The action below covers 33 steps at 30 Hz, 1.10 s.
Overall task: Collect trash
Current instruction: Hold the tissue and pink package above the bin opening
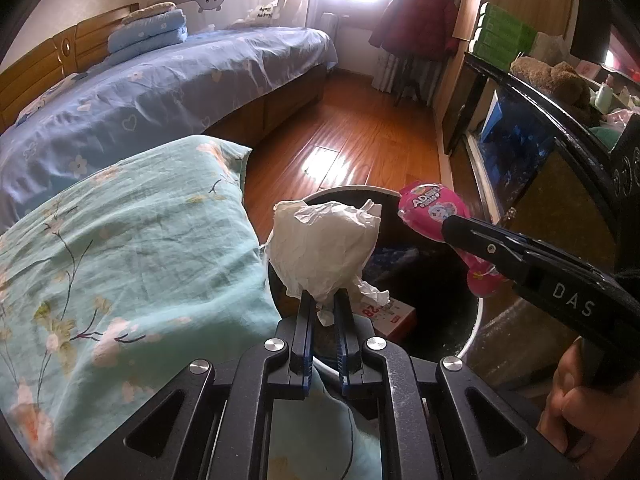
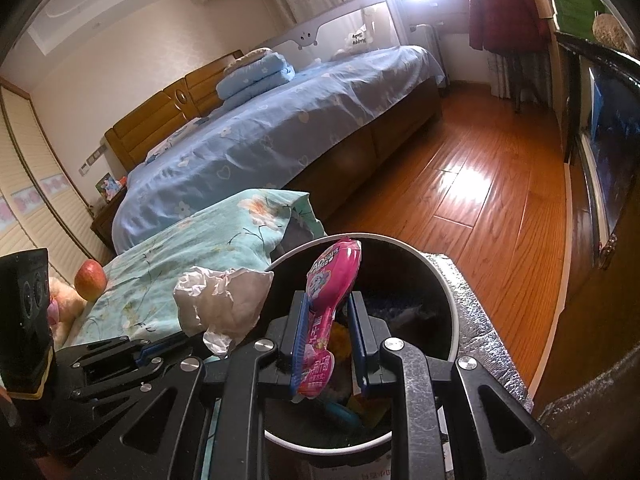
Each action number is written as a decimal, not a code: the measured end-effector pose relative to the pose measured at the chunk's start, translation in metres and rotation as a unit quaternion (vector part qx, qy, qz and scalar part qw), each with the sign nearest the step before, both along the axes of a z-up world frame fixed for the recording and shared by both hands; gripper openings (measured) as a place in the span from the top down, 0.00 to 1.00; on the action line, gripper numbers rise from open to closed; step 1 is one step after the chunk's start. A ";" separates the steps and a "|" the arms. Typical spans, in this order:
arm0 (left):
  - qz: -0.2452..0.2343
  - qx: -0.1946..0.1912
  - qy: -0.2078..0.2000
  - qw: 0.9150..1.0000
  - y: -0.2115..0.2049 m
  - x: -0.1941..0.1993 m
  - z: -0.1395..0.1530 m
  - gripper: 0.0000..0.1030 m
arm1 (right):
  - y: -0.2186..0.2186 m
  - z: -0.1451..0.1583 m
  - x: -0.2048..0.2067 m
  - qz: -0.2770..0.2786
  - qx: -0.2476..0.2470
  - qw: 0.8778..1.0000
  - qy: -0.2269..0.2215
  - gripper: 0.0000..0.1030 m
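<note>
Crumpled white tissue wad [image 1: 324,248] is pinched by its lower tail in the left gripper [image 1: 325,304], jaws closed narrow on it; the wad is held above the near-left rim of the round black trash bin [image 1: 478,322], next to the teal floral cushion [image 1: 132,248]. In the right wrist view the same wad [image 2: 222,304] is seen just left of the bin rim [image 2: 400,246], w/ the left gripper [image 2: 160,350] coming in from the left. Pink snack packet [image 2: 332,300] w/ cartoon print is clamped in the right gripper [image 2: 326,312]; the left pad [image 2: 298,344] is pressed against the packet, the right pad appears set slightly off it, so grip is seen mainly on one side. Packet is held upright-ish over the bin opening, its top reaching toward the far rim. From the left wrist view the packet [image 1: 434,212] is seen gripped by the right gripper [image 1: 464,236], which is held by a hand [image 1: 576,412] at lower right. Inside the bin a red-and-white printed box [image 1: 390,314] plus other dark scraps are visible. An apple [image 2: 90,279] is seen resting at the cushion's [image 2: 200,248] far-left edge. A bed w/ blue sheet [image 1: 160,96], folded blue quilt [image 1: 150,32] and wood floor [image 1: 352,128] lie beyond
</note>
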<state>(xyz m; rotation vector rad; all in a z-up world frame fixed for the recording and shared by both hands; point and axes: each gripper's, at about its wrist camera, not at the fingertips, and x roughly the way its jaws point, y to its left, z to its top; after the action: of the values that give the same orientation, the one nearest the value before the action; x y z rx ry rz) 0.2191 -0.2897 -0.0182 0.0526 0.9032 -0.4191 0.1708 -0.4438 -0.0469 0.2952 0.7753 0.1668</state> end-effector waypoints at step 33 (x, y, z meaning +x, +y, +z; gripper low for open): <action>0.001 0.004 0.000 1.000 -0.001 0.003 0.003 0.92 | -0.003 -0.009 0.007 -0.003 0.004 1.000 0.012 0.80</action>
<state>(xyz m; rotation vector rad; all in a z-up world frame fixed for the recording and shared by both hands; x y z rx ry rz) 0.2217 -0.2911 -0.0155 0.0587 0.9052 -0.4140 0.1775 -0.4469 -0.0559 0.3072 0.7968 0.1610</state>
